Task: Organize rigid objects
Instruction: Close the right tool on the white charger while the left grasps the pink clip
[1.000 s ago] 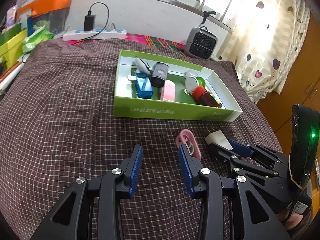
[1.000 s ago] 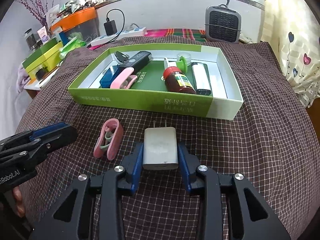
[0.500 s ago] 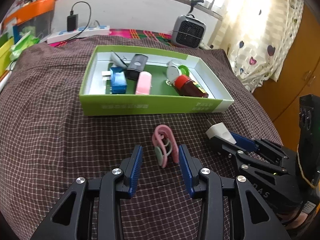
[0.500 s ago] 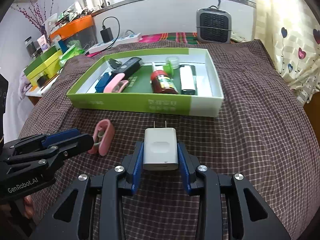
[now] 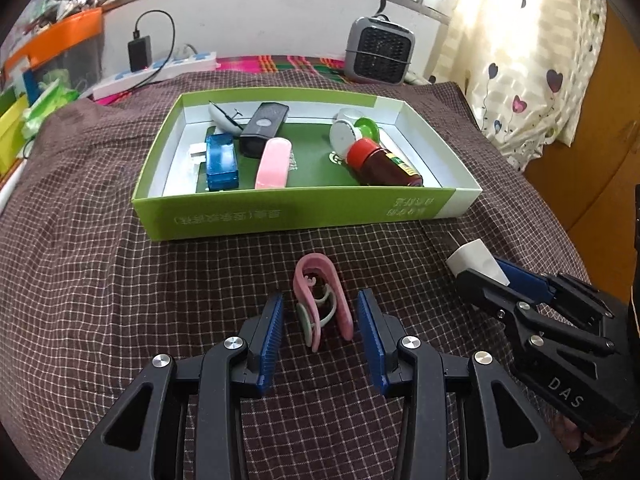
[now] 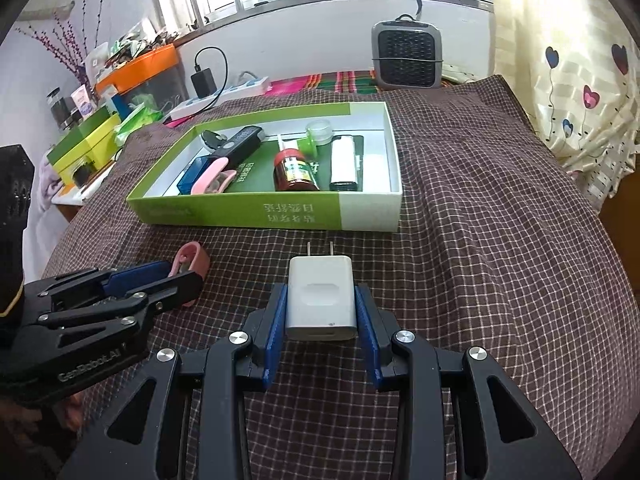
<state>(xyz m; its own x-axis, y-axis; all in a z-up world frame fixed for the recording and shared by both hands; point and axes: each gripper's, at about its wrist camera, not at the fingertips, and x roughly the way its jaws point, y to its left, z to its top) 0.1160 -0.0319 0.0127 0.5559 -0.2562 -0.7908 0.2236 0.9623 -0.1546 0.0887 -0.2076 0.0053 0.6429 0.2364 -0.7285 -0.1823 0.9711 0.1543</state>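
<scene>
A pink clip (image 5: pixel 322 298) lies on the checked cloth between the open fingers of my left gripper (image 5: pixel 320 320), with gaps on both sides; it also shows in the right wrist view (image 6: pixel 192 260). My right gripper (image 6: pixel 321 312) is shut on a white plug charger (image 6: pixel 321 298), prongs pointing forward, held above the cloth. The charger also shows in the left wrist view (image 5: pixel 476 262). A green shallow box (image 5: pixel 304 212) ahead holds a blue case, a pink case, a black device, a red-capped bottle and more.
A grey fan heater (image 6: pixel 406 56) and a power strip (image 5: pixel 160 74) with a black adapter stand behind the box. Green and orange boxes (image 6: pixel 84 136) crowd the far left. A curtain (image 6: pixel 580 80) hangs on the right beyond the table's edge.
My left gripper has swung right and forward, so the pink clip now sits between its fingers. My right gripper, still holding the charger, has risen and drawn back a little.
</scene>
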